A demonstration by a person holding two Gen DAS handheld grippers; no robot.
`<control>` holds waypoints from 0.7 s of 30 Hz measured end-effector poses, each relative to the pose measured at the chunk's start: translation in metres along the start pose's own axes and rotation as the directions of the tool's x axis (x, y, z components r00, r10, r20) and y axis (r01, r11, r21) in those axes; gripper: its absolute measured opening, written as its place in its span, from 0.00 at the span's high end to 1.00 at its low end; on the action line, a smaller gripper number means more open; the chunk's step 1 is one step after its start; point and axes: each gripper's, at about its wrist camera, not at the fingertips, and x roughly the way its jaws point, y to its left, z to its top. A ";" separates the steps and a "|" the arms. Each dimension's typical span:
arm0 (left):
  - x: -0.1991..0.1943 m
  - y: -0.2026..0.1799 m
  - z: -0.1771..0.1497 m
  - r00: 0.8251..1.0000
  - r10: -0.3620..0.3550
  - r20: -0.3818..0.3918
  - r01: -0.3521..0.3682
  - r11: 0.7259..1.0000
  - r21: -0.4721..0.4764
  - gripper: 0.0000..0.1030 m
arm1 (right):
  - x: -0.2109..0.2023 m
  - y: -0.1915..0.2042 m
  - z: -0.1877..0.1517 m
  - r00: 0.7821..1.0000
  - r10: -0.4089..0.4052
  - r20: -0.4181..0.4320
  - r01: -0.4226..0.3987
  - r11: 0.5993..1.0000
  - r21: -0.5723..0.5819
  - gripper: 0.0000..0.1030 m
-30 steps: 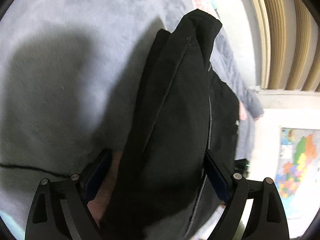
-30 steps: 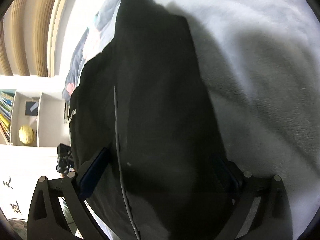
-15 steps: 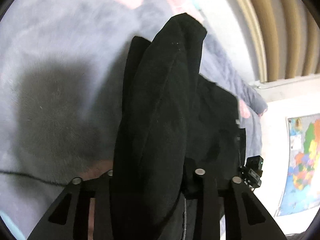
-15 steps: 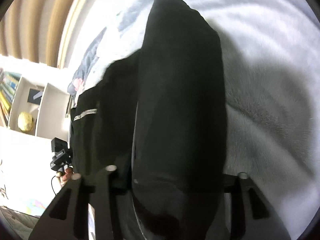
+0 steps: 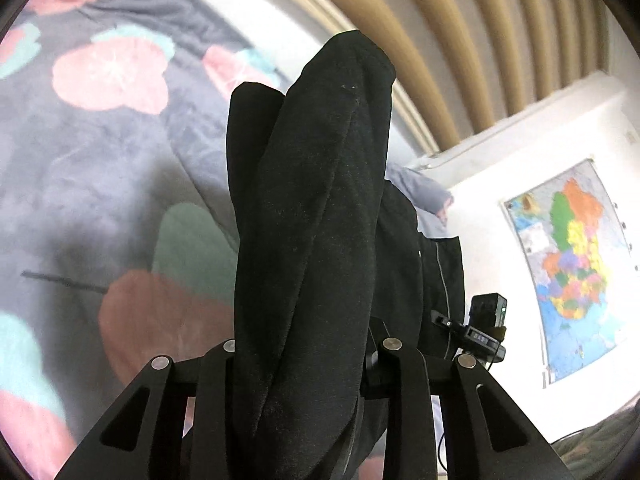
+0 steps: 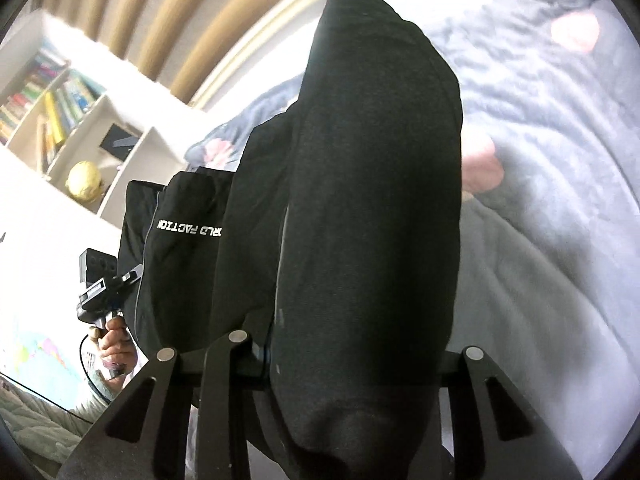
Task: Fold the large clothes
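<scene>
A large black garment [image 5: 312,220] with white lettering [image 6: 188,230] hangs between my two grippers, lifted off the grey flowered blanket [image 5: 88,168]. My left gripper [image 5: 308,350] is shut on a thick bunched fold of it. My right gripper [image 6: 352,344] is shut on another fold [image 6: 372,200]. The fabric hides the fingertips in both views. The right gripper shows in the left wrist view [image 5: 480,328], and the left one in the right wrist view [image 6: 100,284], held by a hand.
The blanket [image 6: 560,200] covers the bed below. Beige curtains [image 5: 460,40] hang behind. A wall map [image 5: 568,256] is at the right. A white bookshelf [image 6: 60,120] with books and a yellow ball stands beside the bed.
Both grippers have closed on the garment and lifted it off the bed. Both views have tilted up toward the curtains and walls.
</scene>
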 end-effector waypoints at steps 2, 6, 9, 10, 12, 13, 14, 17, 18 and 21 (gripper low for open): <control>-0.007 -0.001 -0.002 1.000 -0.004 0.010 0.004 1.000 0.005 0.69 | -0.018 0.011 -0.015 1.000 -0.002 -0.007 0.002 1.000 -0.011 0.64; -0.007 0.010 -0.015 1.000 0.013 0.005 -0.013 0.999 -0.029 0.69 | -0.042 0.027 -0.060 0.998 -0.042 -0.055 0.040 0.999 -0.035 0.64; -0.017 0.024 -0.056 0.999 0.039 -0.027 -0.041 0.997 -0.071 0.69 | -0.036 0.020 -0.096 0.991 -0.065 -0.114 0.065 0.998 -0.004 0.63; -0.014 0.026 -0.067 0.998 0.048 -0.038 -0.051 0.995 -0.084 0.69 | -0.033 0.013 -0.109 0.987 -0.075 -0.139 0.076 0.997 0.005 0.63; -0.013 0.046 -0.096 0.995 0.065 -0.074 -0.074 0.990 -0.122 0.69 | -0.020 0.003 -0.127 0.978 -0.097 -0.185 0.104 0.994 0.025 0.63; -0.008 0.057 -0.107 0.993 0.072 -0.094 -0.086 0.985 -0.149 0.69 | -0.011 -0.003 -0.135 0.971 -0.108 -0.212 0.120 0.992 0.041 0.63; -0.003 0.070 -0.118 0.989 0.088 -0.120 -0.108 0.978 -0.178 0.68 | -0.003 -0.011 -0.146 0.962 -0.125 -0.241 0.142 0.988 0.056 0.63; 0.002 0.115 -0.150 0.980 0.147 -0.133 -0.180 0.940 -0.289 0.62 | 0.004 -0.038 -0.166 0.956 -0.160 -0.247 0.196 0.972 0.129 0.56; -0.001 0.135 -0.158 0.981 0.147 -0.123 -0.182 0.916 -0.356 0.60 | 0.001 -0.051 -0.171 0.962 -0.145 -0.232 0.190 0.964 0.185 0.51; -0.009 0.185 -0.178 0.991 0.089 -0.095 -0.126 0.838 -0.531 0.50 | -0.007 -0.077 -0.178 0.970 -0.119 -0.213 0.184 0.931 0.315 0.42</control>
